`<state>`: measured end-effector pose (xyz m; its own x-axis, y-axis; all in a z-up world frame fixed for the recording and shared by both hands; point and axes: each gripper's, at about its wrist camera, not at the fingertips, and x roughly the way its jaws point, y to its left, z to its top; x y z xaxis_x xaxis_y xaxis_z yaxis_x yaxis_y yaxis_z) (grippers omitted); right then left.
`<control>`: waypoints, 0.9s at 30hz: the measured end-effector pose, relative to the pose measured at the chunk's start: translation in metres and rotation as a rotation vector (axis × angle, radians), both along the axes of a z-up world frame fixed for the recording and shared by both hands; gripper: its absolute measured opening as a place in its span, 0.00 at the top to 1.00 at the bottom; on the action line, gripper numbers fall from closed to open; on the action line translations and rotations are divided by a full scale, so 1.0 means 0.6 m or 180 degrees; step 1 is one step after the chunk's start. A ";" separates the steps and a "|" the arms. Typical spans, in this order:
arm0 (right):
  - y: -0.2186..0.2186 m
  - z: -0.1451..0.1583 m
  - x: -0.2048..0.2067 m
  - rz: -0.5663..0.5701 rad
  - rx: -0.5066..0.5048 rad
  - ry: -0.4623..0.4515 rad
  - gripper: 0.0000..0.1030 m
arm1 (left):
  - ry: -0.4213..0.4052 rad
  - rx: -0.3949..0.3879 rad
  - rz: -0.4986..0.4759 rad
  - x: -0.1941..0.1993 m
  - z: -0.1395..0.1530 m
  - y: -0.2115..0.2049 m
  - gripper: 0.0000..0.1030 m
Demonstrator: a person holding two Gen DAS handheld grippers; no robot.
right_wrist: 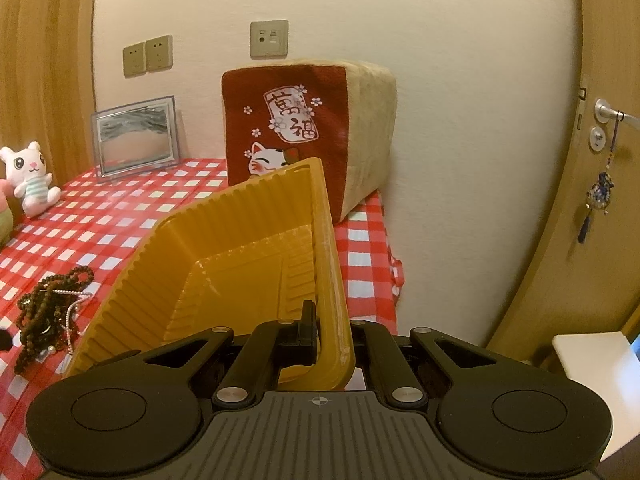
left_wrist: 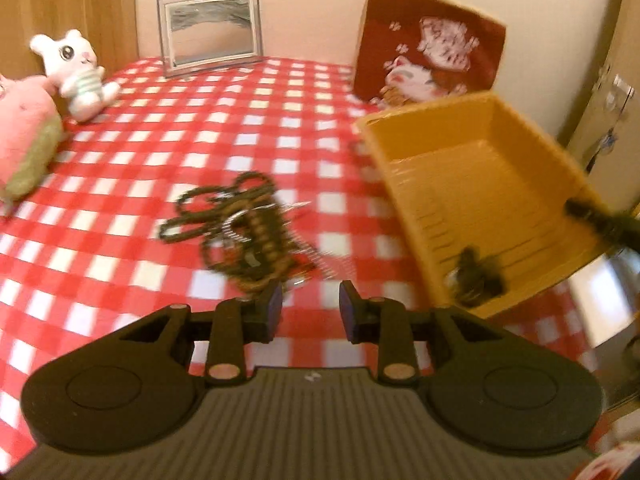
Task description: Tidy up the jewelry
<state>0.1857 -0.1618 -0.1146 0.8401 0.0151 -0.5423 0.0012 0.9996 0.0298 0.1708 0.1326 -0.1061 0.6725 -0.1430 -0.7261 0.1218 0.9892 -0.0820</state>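
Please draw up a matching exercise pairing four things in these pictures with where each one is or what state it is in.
Things:
1. yellow tray
2. bead necklaces
3. left gripper
4. picture frame

States or places:
A. heaped in a tangle on the checked tablecloth
B. standing against the back wall
C. tilted, its rim clamped by the right gripper
D. jaws apart, nothing between them

Pairs: 1-C, 2-A, 3-D, 4-B

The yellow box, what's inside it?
In the left wrist view, the yellow box has one dark clump of jewelry near its lower corner; blur hides what kind. In the right wrist view, that corner is covered by the right gripper.
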 end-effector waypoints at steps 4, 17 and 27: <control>0.001 -0.001 0.002 -0.0014 -0.0002 0.0005 0.96 | -0.0024 0.0218 -0.0170 -0.001 -0.018 -0.007 0.74; 0.000 -0.004 0.003 -0.0061 0.0001 0.0033 0.96 | 0.0088 0.0568 -0.0379 0.055 -0.073 -0.047 0.90; -0.003 -0.005 0.006 -0.0077 0.0008 0.0047 0.96 | 0.0144 0.0605 -0.0386 0.082 -0.086 -0.049 0.89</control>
